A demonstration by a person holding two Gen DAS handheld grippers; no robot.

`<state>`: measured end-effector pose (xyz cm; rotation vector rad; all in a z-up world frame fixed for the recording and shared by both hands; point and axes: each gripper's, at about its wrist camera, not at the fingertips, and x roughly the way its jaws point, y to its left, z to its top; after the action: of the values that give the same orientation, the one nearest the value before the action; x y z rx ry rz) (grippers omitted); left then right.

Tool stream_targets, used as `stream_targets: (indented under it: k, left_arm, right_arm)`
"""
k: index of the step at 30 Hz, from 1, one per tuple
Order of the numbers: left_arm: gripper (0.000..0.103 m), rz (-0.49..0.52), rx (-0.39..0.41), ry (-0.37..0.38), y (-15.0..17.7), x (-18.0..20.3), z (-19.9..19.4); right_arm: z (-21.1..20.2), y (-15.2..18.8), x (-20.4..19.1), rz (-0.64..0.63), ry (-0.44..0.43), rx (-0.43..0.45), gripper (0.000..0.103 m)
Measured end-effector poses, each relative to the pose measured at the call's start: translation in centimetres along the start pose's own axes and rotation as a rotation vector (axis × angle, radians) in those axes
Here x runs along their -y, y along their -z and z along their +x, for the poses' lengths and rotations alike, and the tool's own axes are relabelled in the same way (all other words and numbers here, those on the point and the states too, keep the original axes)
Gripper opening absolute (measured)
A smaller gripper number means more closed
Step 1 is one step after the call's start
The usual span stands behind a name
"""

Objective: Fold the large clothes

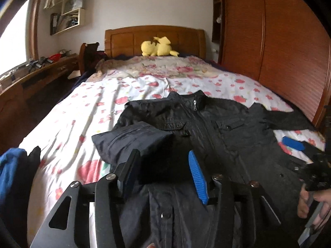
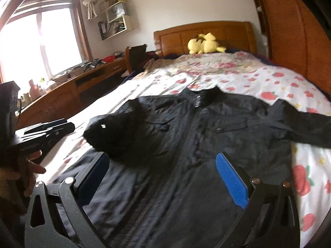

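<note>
Folding is barely begun: the black jacket lies face-up below the yellow plush on the bed, one sleeve turned in, the other outstretched. My left tongs and right tongs both gape empty.

Cloth on the bed, wood all around it

The black jacket is matt, slightly crinkled cloth with a metal zip; under it lies the smooth cotton-like floral sheet. Behind the jacket, the headboard is glossy wood and the yellow toy is soft plush. The left gripper has matt black metal arms and ribbed blue pads.
</note>
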<state>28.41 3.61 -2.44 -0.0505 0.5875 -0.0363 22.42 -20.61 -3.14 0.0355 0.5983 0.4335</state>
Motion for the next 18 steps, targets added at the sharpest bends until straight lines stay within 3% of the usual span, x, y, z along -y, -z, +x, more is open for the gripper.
stream_targets:
  k: [7,13,18]
  left_arm:
    - [0.053,-0.083,0.056,-0.03,1.8,-3.7,-4.5]
    - [0.053,-0.115,0.098,-0.096,3.5,-6.9,-8.1]
    - [0.053,-0.155,0.108,-0.138,4.8,-8.9,-10.4]
  right_arm:
    - [2.8,-1.5,-6.0,-0.145,-0.025,-0.03,0.103]
    - [6.2,-3.5,-10.6,-0.178,-0.151,-0.076,0.103]
    - [9.8,-4.9,-14.9,-0.253,-0.217,-0.116,0.093]
